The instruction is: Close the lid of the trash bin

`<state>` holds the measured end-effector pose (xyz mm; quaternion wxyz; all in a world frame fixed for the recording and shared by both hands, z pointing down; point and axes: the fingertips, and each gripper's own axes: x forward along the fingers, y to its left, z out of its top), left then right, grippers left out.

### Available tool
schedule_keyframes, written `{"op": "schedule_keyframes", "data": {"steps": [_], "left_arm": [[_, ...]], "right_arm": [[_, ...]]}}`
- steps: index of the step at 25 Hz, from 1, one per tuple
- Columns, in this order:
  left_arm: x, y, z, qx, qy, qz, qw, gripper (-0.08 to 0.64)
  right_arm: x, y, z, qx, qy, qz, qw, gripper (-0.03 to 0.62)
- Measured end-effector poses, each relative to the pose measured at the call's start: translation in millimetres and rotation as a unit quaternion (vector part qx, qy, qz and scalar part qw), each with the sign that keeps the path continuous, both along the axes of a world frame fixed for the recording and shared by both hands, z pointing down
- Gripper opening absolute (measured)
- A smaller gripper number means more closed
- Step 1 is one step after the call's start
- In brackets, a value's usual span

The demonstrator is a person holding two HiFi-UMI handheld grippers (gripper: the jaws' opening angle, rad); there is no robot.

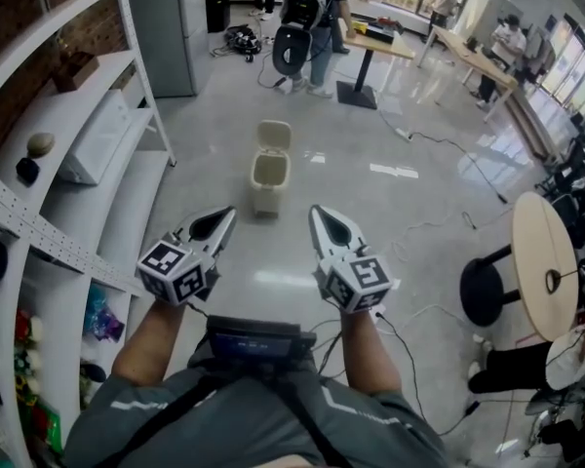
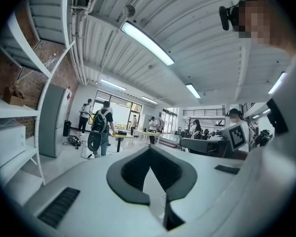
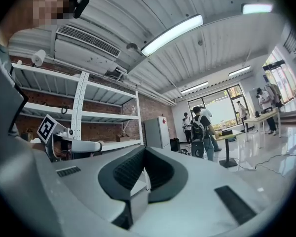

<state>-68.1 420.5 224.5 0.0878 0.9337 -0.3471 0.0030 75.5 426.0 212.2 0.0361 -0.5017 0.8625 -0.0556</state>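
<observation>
A small cream trash bin stands on the grey floor ahead of me, its flip lid raised upright at the far side so the mouth is uncovered. My left gripper and right gripper are held side by side at waist height, well short of the bin, tips pointing toward it. Both are shut with nothing between the jaws. In the left gripper view the dark pads meet at the tip. The right gripper view shows the same. A pale boxy shape shows in the gap under the right jaws; I cannot tell whether it is the bin.
White metal shelving runs along the left with boxes and small items. A round table and black stool stand at the right. Cables trail over the floor. People stand at tables far behind the bin.
</observation>
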Motion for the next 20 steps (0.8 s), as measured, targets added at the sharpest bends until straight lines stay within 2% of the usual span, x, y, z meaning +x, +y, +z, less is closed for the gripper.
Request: {"op": "schedule_keyframes", "data": {"steps": [9,13,20], "left_arm": [[7.1,-84.4,15.9,-0.015,0.0,0.009,0.9999,-0.003],[4.0,-110.1,11.0,-0.013,0.003,0.013,0.9998,-0.003],[-12.1,-188.7,7.0,-0.014,0.022,0.019,0.9995,-0.003]], "right_arm": [[12.5,-80.1,15.4,-0.017,-0.012,0.016,1.0,0.011],[6.3,-101.0,14.0,-0.025,-0.005,0.012,1.0,0.011],[-9.3,-175.1,19.6,-0.023,0.002,0.006,1.0,0.011]]}}
